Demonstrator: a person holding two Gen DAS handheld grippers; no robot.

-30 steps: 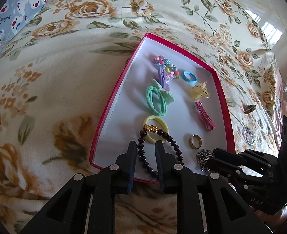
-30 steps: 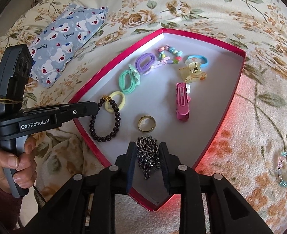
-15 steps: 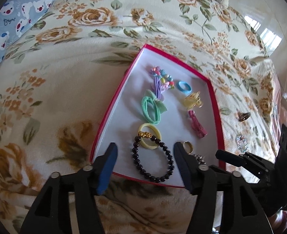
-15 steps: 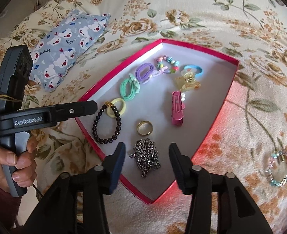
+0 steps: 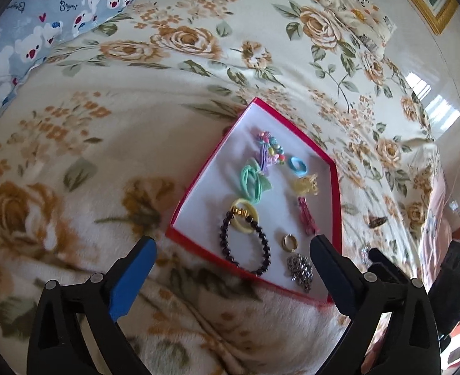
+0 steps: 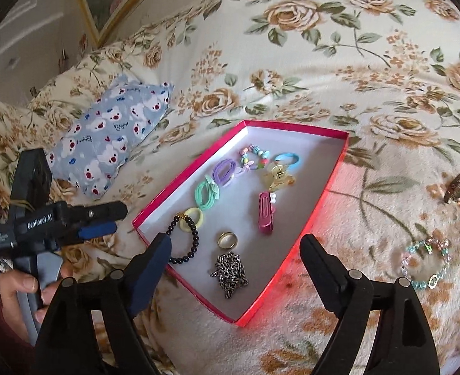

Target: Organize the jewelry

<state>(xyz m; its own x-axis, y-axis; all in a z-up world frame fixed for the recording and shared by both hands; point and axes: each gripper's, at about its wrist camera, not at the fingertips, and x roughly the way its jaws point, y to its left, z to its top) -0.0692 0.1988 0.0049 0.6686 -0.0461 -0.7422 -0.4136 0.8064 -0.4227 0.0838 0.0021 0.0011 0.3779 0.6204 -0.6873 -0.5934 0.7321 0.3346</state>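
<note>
Both grippers are held wide open above the floral blanket (image 6: 370,78), and nothing is gripped by either. The left gripper (image 5: 233,265) is seen just short of the near edge of the red box (image 5: 337,193); the right gripper (image 6: 236,259) is held over the box's near corner.

The jewelry is laid inside the box. At the near end, the dark bead bracelet (image 6: 183,240) is found on the left, overlapping the yellow tie (image 6: 193,218). The gold ring (image 6: 227,240) lies just right of the bracelet, and the chain (image 6: 231,273) is heaped near it, closest to the corner. Farther in, a green tie (image 6: 207,193) and a purple tie (image 6: 225,170) follow along the left wall, with a coloured bead bracelet (image 6: 255,156) and a blue tie (image 6: 287,159) at the far end. A yellow claw clip (image 6: 277,178) and a pink clip (image 6: 266,212) are placed toward the right.

Outside the box, on the blanket to the right, a pastel bracelet (image 6: 425,264) and a brown clip (image 6: 458,186) are seen, well apart. A bear-print pillow (image 6: 111,134) lies far left.
</note>
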